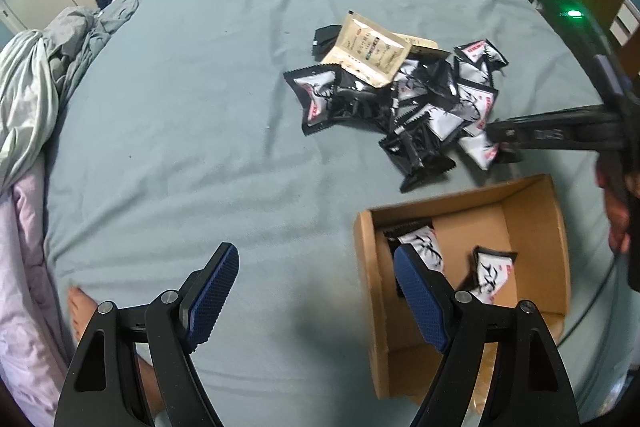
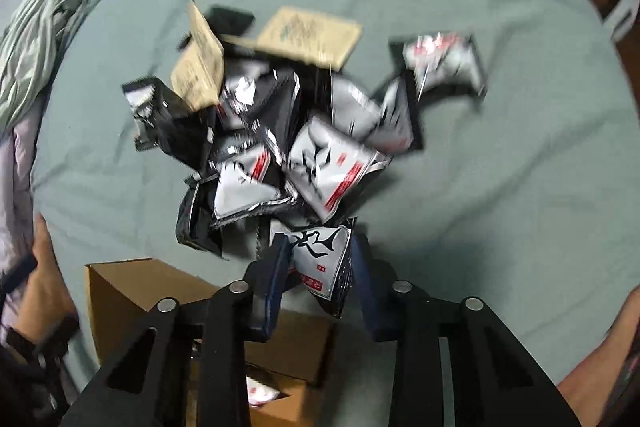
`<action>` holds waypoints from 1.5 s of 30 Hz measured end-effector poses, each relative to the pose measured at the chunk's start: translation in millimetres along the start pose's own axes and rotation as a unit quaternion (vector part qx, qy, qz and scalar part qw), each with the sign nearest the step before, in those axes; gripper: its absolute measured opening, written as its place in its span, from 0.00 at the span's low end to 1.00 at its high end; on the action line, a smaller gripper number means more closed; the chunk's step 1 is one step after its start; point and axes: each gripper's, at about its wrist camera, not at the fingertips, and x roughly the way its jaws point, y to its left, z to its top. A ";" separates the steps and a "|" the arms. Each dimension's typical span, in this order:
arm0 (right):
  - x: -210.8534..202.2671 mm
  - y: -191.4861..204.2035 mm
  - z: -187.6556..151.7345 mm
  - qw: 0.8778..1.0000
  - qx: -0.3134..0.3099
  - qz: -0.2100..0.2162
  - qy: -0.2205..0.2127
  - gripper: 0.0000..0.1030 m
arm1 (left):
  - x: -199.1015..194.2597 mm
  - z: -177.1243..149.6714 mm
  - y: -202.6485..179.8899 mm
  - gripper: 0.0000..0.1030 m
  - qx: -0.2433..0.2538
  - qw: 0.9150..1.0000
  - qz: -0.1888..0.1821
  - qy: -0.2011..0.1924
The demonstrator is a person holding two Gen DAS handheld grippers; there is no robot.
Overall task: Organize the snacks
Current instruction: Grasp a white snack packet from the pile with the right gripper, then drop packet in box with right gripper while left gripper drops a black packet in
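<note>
Right wrist view shows the right gripper (image 2: 320, 267) with its two fingers (image 2: 272, 287) squeezed onto one black and white foil snack packet (image 2: 320, 263), which sits right between them at the near edge of the pile of black and white snack packets (image 2: 288, 155) on the green bed sheet (image 2: 500, 167). Two tan paper packets (image 2: 308, 35) lie at the far side of the pile. The brown cardboard box (image 1: 536, 227) sits just beside the pile with two packets inside. The left gripper (image 1: 316, 291) hangs with its fingers wide apart and nothing between them, one finger over the box.
</note>
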 end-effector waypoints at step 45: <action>-18.5 -36.2 -32.7 0.990 0.115 0.073 0.024 0.63 | 91.4 113.6 -4.0 0.44 -0.071 0.983 -0.083 0.149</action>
